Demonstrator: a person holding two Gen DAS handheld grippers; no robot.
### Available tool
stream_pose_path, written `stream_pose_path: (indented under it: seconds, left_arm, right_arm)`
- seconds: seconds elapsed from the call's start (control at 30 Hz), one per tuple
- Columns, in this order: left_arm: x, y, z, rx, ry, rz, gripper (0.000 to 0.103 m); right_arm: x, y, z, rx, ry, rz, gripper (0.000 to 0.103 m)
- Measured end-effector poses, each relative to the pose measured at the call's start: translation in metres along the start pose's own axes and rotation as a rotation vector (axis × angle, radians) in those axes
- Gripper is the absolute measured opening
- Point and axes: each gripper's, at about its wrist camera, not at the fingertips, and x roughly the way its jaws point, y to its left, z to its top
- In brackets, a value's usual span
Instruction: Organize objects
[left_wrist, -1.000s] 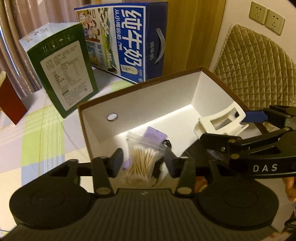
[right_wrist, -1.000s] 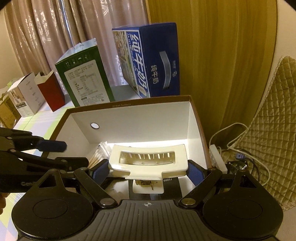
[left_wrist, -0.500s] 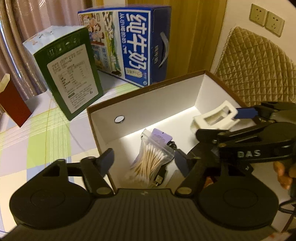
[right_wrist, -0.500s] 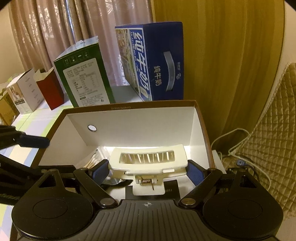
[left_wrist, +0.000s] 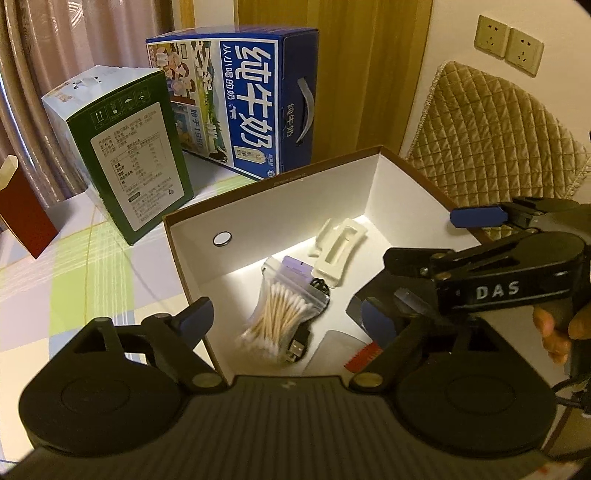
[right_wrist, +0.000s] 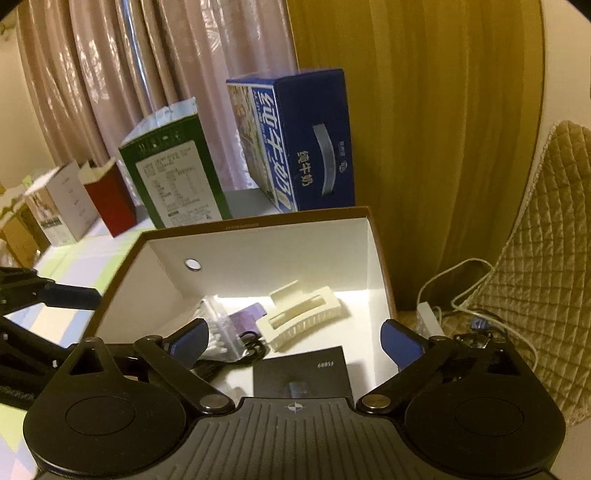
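Both tongs released over open box; 2 items dropped inside.
Left gripper (left_wrist: 284, 317) jaws just spread wide, nothing between; cotton swab bag (left_wrist: 284, 314) lies on the floor of the white-lined box (left_wrist: 280, 206). Right gripper (right_wrist: 295, 341) jaws just widened, empty; cream hair clip (right_wrist: 303, 317) rests in the box beside the bag, touching neither pad.

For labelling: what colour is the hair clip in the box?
Cream-white hair clip, clearest in the right wrist view.
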Motion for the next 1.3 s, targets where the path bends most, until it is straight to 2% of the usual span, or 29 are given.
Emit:
stream_pose_path:
  seconds: [0.33, 0.43, 0.5, 0.63, 1.0, 1.3]
  left_arm:
    - [-0.030, -0.006, -0.007, -0.029, -0.038, -0.017, 0.092]
    - [-0.042, -0.008, -0.011, -0.050, -0.043, -0.014, 0.094]
    - [-0.051, -0.009, -0.015, -0.067, -0.048, -0.009, 0.100]
    - [-0.071, -0.011, -0.027, -0.093, -0.056, 0.014, 0.102]
    - [-0.126, -0.010, -0.069, -0.131, -0.091, 0.103, 0.102]
    - [-0.166, 0.000, -0.105, -0.138, -0.110, 0.110, 0.102]
  right_arm:
    - [-0.055, -0.004, -0.018, 0.074, -0.040, 0.020, 0.101]
    - [-0.069, -0.005, -0.025, 0.100, -0.036, 0.022, 0.101]
    - [-0.079, -0.004, -0.030, 0.112, -0.037, 0.025, 0.101]
    - [-0.095, 0.000, -0.038, 0.132, -0.043, 0.029, 0.101]
    - [-0.129, 0.037, -0.071, 0.143, -0.007, 0.048, 0.101]
    - [-0.157, 0.078, -0.101, 0.161, 0.001, 0.026, 0.101]
